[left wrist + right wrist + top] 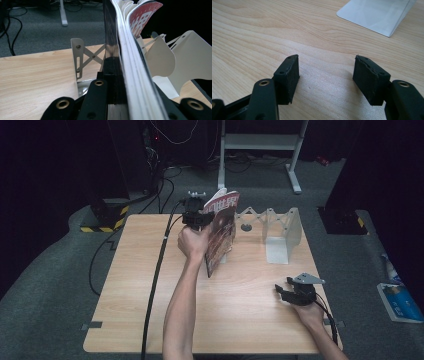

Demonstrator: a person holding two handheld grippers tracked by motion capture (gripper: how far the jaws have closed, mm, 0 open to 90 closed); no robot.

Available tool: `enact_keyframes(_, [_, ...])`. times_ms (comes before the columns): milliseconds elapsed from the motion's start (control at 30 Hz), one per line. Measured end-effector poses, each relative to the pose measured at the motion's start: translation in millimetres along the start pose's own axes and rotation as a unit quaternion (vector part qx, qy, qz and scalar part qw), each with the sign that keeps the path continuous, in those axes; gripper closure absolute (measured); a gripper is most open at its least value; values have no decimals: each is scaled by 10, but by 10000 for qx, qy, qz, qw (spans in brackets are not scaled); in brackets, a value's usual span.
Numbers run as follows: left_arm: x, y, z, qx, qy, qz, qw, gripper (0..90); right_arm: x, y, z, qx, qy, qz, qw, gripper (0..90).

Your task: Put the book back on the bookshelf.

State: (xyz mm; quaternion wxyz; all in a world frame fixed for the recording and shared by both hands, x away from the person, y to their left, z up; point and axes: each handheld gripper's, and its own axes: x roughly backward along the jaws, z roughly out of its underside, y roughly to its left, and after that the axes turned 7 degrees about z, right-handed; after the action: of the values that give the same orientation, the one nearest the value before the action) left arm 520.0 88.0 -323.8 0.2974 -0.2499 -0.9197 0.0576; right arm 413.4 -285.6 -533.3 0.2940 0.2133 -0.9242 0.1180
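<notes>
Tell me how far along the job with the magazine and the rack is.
Done: the left gripper is shut on the red-covered magazine, held upright beside the white metal expanding rack. In hand: bringing it to the rack. Left: seating it between the dividers and letting go. The right gripper rests open on the table.

High view overlooks the table (pixel 150 285); gripper views sit close above it.

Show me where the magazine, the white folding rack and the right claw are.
magazine (pixel 221 232), high view, on its cover.
white folding rack (pixel 283 231), high view, on its right end panel.
right claw (pixel 327 80), right gripper view, midway between its open fingertips.
</notes>
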Motion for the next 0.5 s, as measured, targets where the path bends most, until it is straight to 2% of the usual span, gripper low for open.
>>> enact_keyframes(167, [-40, -16, 26, -30, -51, 5, 10000, 834, 0, 1, 0, -7, 0, 0, 10000, 373])
enact_keyframes(500, [-14, -17, 40, -169, 170, 14, 9997, 824, 0, 1, 0, -7, 2, 2, 10000, 373])
